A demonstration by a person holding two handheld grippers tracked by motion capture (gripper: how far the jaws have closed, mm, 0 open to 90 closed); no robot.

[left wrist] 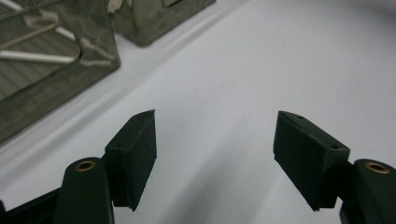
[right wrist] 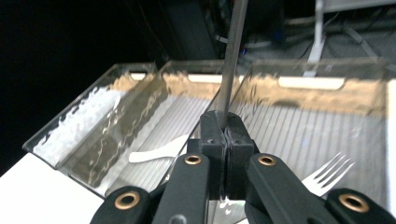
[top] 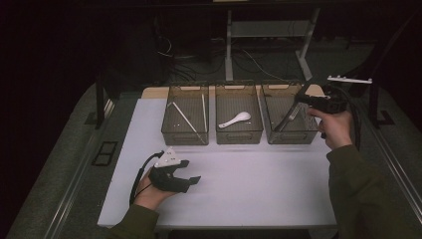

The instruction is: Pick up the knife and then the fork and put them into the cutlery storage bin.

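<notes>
Broadly, the white table (top: 259, 184) took up the middle of the high view, its front half bare. Along its far edge, in the upper centre of the frame, stood three clear bins in a row, just beside one another: the left bin (top: 171, 130), the middle bin (top: 239, 135) and the right bin (top: 271, 122).

Your left gripper (top: 195, 180) sat at the lower left of that frame, low over the bare table and well apart from the bins. In the left gripper view its pads (left wrist: 135, 158) stood wide apart with nothing but the white surface between them, and the corner of the left bin (left wrist: 56, 93) showed at the upper left.

Your right gripper (top: 300, 98) was at the upper right of the high view, held above the right bin. In the right gripper view its jaws were pressed together on a thin metal handle (right wrist: 233, 60) that rose straight up from the pads towards the top of the frame; which utensil that handle belonged to you could not tell from the pictures.

Inside the bins, white chopsticks (top: 186, 119) lay slanted in the left one, a white spoon (top: 236, 120) lay in the middle one, and a fork (right wrist: 329, 175) lay on the ribbed floor of the right one, at the lower right of the right gripper view.
</notes>
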